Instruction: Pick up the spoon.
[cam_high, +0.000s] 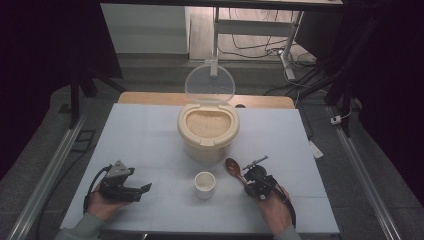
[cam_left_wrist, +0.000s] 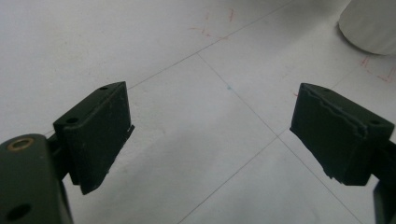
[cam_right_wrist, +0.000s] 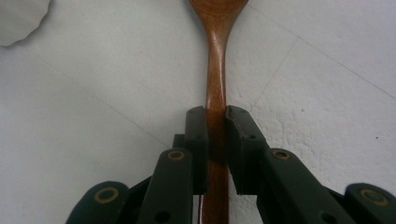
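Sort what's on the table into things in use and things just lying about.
In use:
right hand-held gripper, shut on the wooden spoon
rice container, lid open
white cup

Lying about:
left hand-held gripper, open, holding nothing
cables on the floor behind

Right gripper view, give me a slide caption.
Right gripper clamped on the wooden spoon handle, lying on the white table.

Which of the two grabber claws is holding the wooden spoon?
The right gripper. Its two black jaws are squeezed shut on the handle of the wooden spoon. The left gripper has its jaws spread wide with just bare table between them.
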